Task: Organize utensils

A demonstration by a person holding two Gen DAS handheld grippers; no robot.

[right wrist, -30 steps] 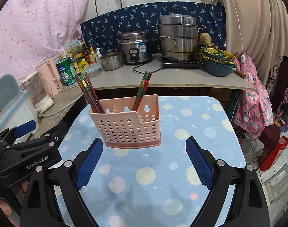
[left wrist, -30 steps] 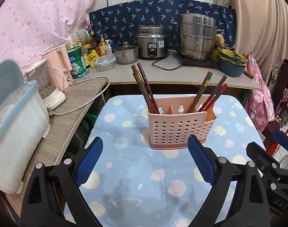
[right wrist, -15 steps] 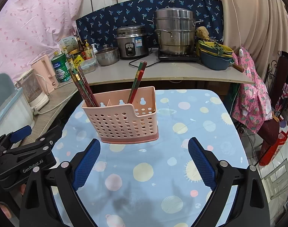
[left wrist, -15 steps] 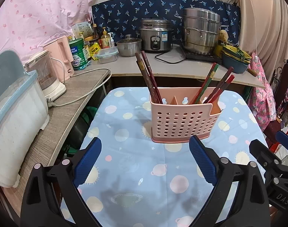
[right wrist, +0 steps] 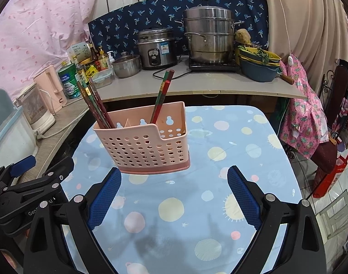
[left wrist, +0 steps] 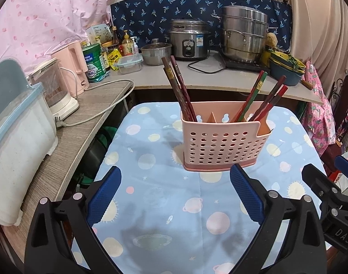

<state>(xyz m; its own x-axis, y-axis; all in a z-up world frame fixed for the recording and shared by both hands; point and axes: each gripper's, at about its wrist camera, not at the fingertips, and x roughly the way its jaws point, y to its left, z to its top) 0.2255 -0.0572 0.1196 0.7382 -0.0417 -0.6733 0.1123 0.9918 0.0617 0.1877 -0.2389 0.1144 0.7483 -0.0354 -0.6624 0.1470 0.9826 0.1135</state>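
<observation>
Both views drawn slightly nearer to the pink caddy (left wrist: pixel 222 143) over the last second; contents unchanged, nothing lifted. Probably an approach toward re-sorting, or a final check.

Left gripper (left wrist: pixel 175 196): jaws apart, empty, hovering low over the cloth-covered counter (left wrist: pixel 164 205). Right gripper (right wrist: pixel 174 194): jaws apart, empty, alongside.

Caddy upright at mid-counter, rigid moulded plastic, perforated front wall, internal dividers, stepped rim. Dark red chopsticks (left wrist: pixel 178 89) leaning in the left compartment; red-and-green chopsticks (left wrist: pixel 260 96) splayed in the right part, exact compartment unclear. Slender, glossy, lacquered sticks, likely slippery. Cloth soft, pale blue, planet print, slightly creased.
</observation>
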